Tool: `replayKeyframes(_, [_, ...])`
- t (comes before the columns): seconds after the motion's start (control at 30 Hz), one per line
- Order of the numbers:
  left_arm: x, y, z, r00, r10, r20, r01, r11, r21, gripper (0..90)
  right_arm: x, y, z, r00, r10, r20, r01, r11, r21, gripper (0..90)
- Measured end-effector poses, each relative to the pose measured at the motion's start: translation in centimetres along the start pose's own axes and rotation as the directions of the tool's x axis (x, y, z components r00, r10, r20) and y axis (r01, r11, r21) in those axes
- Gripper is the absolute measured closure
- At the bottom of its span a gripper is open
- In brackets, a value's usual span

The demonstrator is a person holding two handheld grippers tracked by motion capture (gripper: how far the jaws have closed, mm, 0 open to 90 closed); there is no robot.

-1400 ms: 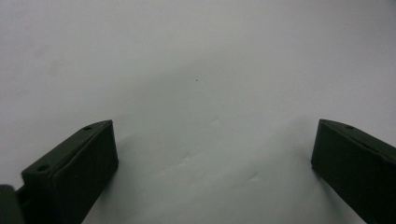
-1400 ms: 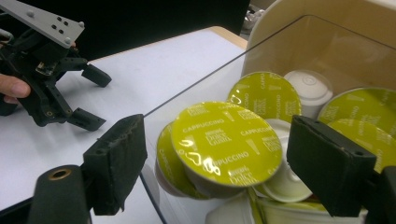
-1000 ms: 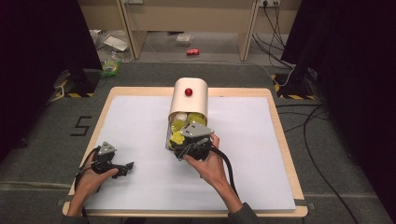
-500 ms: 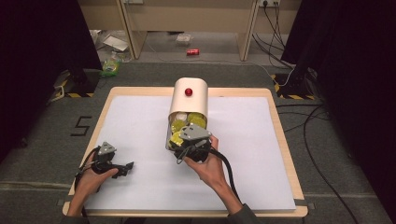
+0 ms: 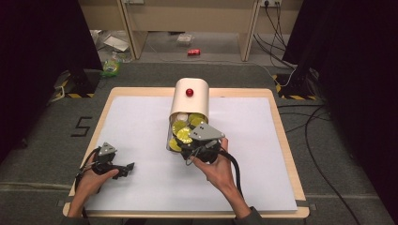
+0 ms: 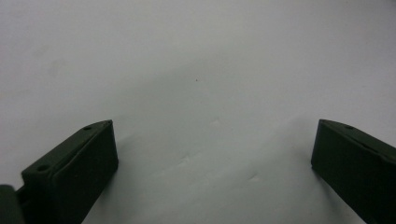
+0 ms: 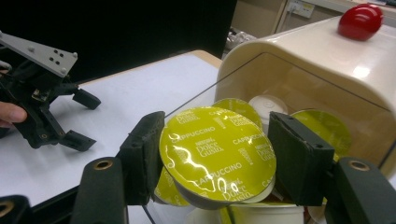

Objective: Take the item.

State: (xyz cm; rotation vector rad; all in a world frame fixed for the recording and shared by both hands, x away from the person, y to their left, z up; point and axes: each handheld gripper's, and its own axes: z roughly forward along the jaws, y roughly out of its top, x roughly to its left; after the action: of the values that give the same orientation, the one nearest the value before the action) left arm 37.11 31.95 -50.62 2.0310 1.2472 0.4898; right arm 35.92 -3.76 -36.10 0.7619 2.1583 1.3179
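Centrally, right gripper (image 7: 215,163) clenched one capsule (image 7: 217,154) amid several inside container (image 7: 299,60); left gripper (image 5: 126,168), lower left, sat released.

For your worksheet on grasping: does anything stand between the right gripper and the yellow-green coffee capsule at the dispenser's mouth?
Nothing visible does. The right gripper already has the round yellow-green foil-topped coffee capsule between its black pads, at the open mouth of the cream plastic dispenser.

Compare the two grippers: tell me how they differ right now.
The right gripper has closed its jaws on a yellow-green capsule at the mouth of the cream dispenser; the left gripper holds nothing, jaws wide apart. The right gripper reaches into the dispenser's opening; the left gripper rests low over bare white table. Both are black and hand-held.
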Motion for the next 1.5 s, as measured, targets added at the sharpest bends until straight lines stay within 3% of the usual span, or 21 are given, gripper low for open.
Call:
replayKeyframes(0.6, [0.0, 0.0, 0.0, 1.0, -0.002, 0.001, 0.002, 1.0, 0.001, 0.0, -2.3, -0.3, -3.5, 0.9983, 0.031, 0.049, -0.029, 0.999, -0.035, 38.9])
replayKeyframes(0.97, [0.0, 0.0, 0.0, 1.0, -0.002, 0.001, 0.002, 1.0, 0.0, 0.0, -3.4, -0.6, -4.7, 0.9954, 0.057, 0.077, -0.054, 0.998, -0.044, 38.9])
replayKeyframes(1.5, [0.0, 0.0, 0.0, 1.0, -0.002, 0.001, 0.002, 1.0, 0.001, 0.0, -6.8, -3.3, -6.1, 0.9765, 0.113, 0.183, -0.111, 0.994, -0.02, 38.9])
